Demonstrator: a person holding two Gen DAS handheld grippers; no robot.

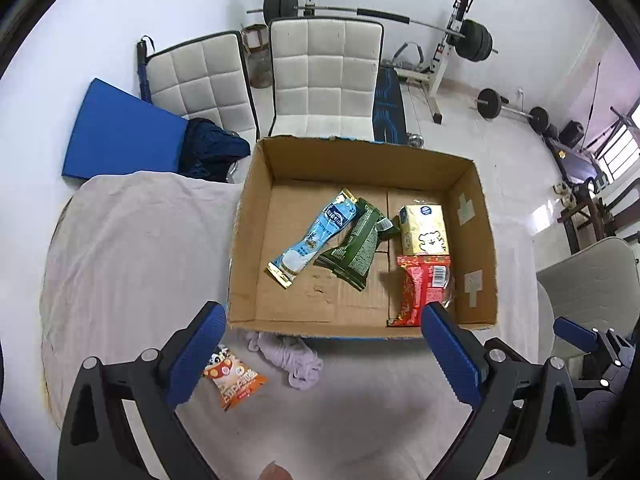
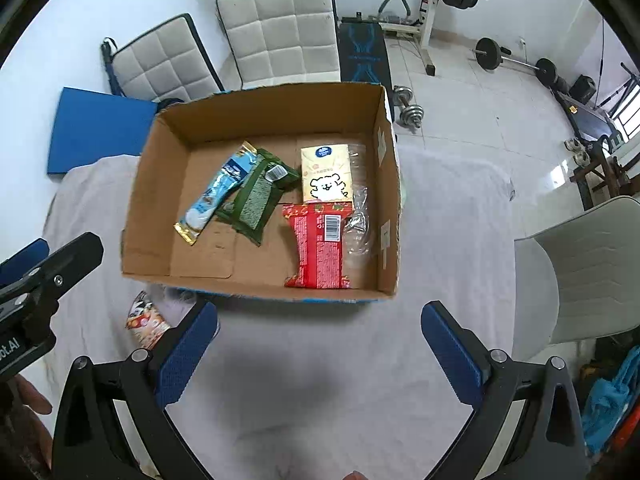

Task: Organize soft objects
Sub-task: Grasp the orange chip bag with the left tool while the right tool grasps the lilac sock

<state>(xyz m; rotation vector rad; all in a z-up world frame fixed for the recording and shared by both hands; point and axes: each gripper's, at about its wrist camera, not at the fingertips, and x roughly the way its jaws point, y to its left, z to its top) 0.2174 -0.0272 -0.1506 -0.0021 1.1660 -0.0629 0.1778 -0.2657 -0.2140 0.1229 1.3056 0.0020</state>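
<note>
An open cardboard box (image 1: 256,220) (image 2: 152,184) stands on the cloth-covered table. Inside lie a light blue pouch (image 1: 316,236) (image 2: 216,196), a green packet (image 1: 356,244) (image 2: 260,196), a yellow tissue pack (image 1: 424,228) (image 2: 326,174) and a red packet (image 1: 420,284) (image 2: 320,248). An orange snack packet (image 1: 236,380) (image 2: 146,320) and a lilac cloth (image 1: 288,356) lie on the table in front of the box. My left gripper (image 1: 320,348) is open and empty above them. My right gripper (image 2: 320,344) is open and empty in front of the box.
The table is covered with a pale cloth (image 1: 132,240) (image 2: 452,240). Two white padded chairs (image 1: 324,76) (image 2: 276,28) stand behind it, a grey chair (image 2: 592,264) at the right. A blue mat (image 1: 120,136) and weights (image 1: 472,40) are on the floor.
</note>
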